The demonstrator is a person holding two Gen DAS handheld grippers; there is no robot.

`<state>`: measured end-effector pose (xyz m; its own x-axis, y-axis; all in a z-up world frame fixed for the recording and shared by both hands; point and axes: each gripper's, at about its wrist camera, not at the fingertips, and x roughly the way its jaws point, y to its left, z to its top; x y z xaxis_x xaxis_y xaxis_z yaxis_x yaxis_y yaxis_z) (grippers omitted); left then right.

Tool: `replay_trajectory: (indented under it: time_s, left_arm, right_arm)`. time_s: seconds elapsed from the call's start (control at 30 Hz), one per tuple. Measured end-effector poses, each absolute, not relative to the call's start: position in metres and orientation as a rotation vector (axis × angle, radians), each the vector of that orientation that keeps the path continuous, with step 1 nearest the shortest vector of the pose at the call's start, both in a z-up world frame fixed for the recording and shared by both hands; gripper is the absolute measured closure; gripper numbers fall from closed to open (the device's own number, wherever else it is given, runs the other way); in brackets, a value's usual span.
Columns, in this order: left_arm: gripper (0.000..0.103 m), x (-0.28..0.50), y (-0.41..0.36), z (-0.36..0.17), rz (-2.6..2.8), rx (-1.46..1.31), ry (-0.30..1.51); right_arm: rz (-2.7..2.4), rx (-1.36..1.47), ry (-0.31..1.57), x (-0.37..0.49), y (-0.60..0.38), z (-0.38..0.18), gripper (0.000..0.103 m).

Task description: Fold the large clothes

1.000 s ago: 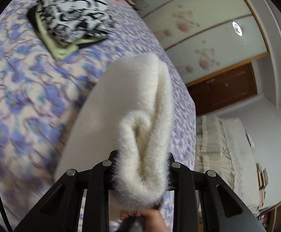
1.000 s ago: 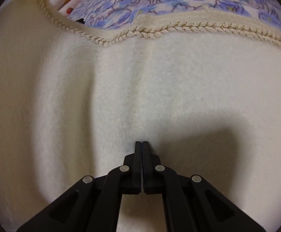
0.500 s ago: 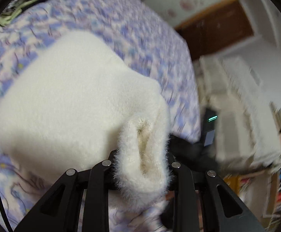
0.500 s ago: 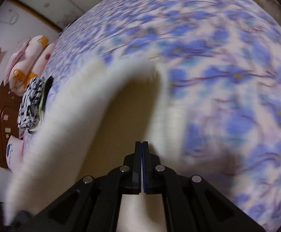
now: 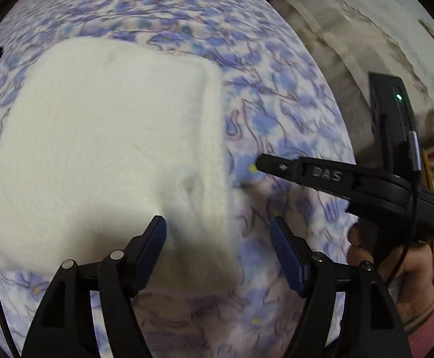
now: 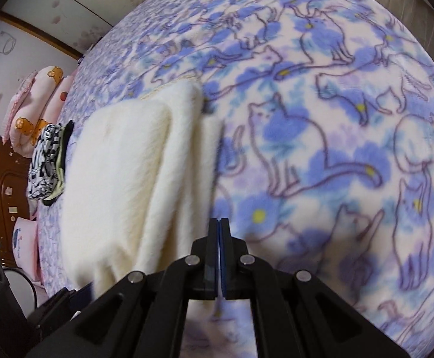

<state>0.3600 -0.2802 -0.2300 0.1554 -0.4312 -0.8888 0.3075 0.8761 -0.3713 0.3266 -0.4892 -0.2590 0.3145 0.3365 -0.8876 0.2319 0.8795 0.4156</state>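
Left tongs (image 5: 218,243) just sprung wide, empty above folded sweater (image 5: 106,149) — right tongs (image 6: 219,253) pinched shut, empty. Next: press fold flat, square edges on bed (image 6: 336,119).

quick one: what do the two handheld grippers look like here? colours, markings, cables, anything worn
Both are matte black plastic. The left gripper has ribbed blue pads on its fingers and silver pivot screws. The right gripper has the same blue pads; from the left camera its side reads "DAS", with a green LED and a plugged-in cable. The holding hand wears a pink sleeve.
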Motion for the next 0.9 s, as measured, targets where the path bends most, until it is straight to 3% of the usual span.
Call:
replay_trajectory:
  time_s: [0.03,0.1,0.27,0.47,0.6,0.77,0.9]
  left_arm:
    - [0.02,0.36,-0.279,-0.223,-0.538,-0.104,1.32]
    - [0.014,0.36,-0.267,-0.21,-0.514,-0.074,1.323]
    - [0.011,0.37,-0.218,-0.197,-0.349,0.019,1.344]
    - [0.01,0.388,-0.146,-0.217,-0.2,-0.024,1.437]
    - [0.01,0.396,-0.113,-0.229,-0.12,-0.063,1.439]
    - [0.01,0.401,-0.094,-0.244,-0.075,-0.083,1.447]
    - [0.01,0.402,-0.093,-0.253,-0.06,-0.055,1.452]
  right_arm:
    - [0.08,0.533,1.259,0.326,-0.484,-0.255,0.103]
    - [0.11,0.565,1.247,0.324,-0.472,-0.248,0.103]
    - [0.264,0.631,1.305,0.322,-0.433,-0.239,0.103]
    - [0.233,0.476,1.414,0.321,-0.397,-0.243,0.102]
    - [0.206,0.497,1.409,0.32,-0.405,-0.234,0.08]
    - [0.184,0.463,1.409,0.314,-0.408,-0.224,0.063]
    - [0.221,0.53,1.39,0.311,-0.414,-0.221,0.061]
